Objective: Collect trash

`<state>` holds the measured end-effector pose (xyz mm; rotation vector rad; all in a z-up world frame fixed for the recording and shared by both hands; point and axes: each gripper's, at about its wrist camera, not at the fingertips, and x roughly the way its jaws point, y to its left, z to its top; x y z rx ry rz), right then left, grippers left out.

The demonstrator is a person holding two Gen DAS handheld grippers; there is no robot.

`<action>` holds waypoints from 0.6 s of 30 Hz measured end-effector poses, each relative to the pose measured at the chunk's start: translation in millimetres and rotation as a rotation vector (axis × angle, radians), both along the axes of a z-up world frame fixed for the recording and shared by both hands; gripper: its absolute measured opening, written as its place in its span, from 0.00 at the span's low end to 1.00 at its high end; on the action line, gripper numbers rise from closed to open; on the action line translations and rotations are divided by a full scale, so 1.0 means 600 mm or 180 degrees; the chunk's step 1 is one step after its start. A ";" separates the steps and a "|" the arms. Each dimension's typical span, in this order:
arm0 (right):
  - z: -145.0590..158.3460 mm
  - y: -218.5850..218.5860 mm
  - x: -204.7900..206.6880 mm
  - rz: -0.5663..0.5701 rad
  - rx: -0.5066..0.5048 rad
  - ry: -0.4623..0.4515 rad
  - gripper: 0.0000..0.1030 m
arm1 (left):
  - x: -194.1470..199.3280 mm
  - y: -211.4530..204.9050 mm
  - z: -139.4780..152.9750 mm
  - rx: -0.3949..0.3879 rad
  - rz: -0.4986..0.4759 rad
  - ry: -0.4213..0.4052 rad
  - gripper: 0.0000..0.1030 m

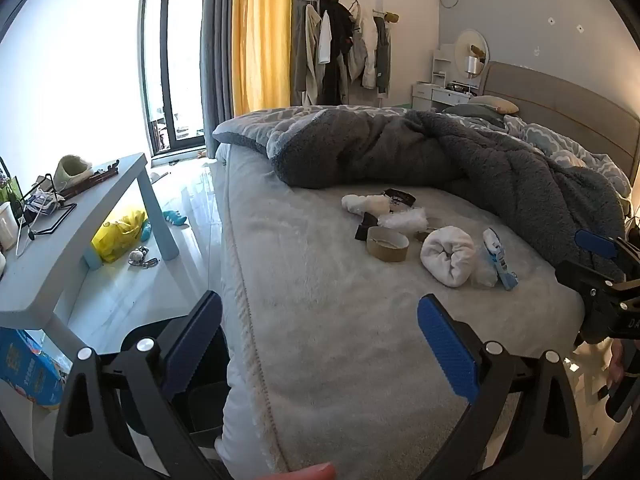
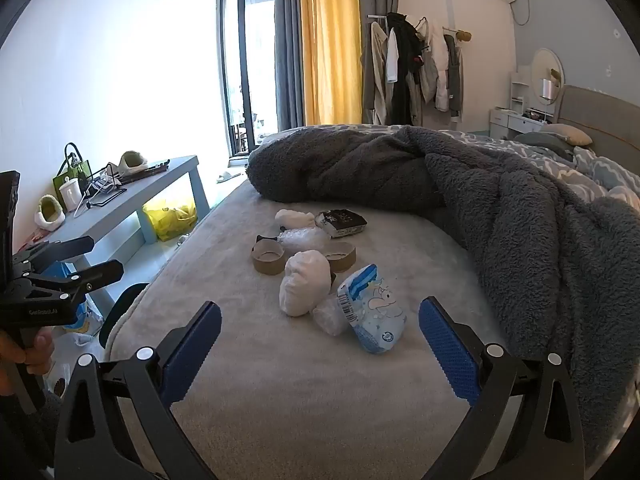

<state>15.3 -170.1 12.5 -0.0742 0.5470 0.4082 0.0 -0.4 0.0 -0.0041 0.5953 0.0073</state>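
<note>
Where a pale grey fleece bed (image 2: 280, 380) fills the room's middle, a small cluster of trash near centre: two cardboard tape rings (image 2: 267, 261) (image 2: 341, 257), a white cloth bundle (image 2: 304, 288), crinkled bubble wrap (image 2: 298, 238), a blue-and-white printed packet (image 2: 372, 312), a dark box (image 2: 344, 222). Behind, far and right, a heaped dark grey plush blanket (image 2: 500, 208). Left of the bed's rounded edge, glossy floor and a light blue table (image 1: 64, 240), a yellow plastic bag (image 1: 118, 236) beneath. Far wall: yellow curtain (image 2: 330, 40), clothes rack (image 2: 412, 68). Left gripper (image 1: 320, 344) over the bed's near left edge, fingers spread wide, nothing between. Right gripper (image 2: 320, 344) likewise wide apart, empty, just short of the packet, open fleece all around.
</note>
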 end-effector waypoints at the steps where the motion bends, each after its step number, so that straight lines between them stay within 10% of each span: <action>1: 0.000 0.000 0.000 0.0000 0.0002 0.0001 0.97 | 0.000 0.000 0.000 -0.0001 0.0000 0.0001 0.97; 18: -0.002 -0.001 0.000 0.0002 0.0019 0.0005 0.97 | 0.000 0.000 0.000 -0.0011 -0.0003 0.0018 0.97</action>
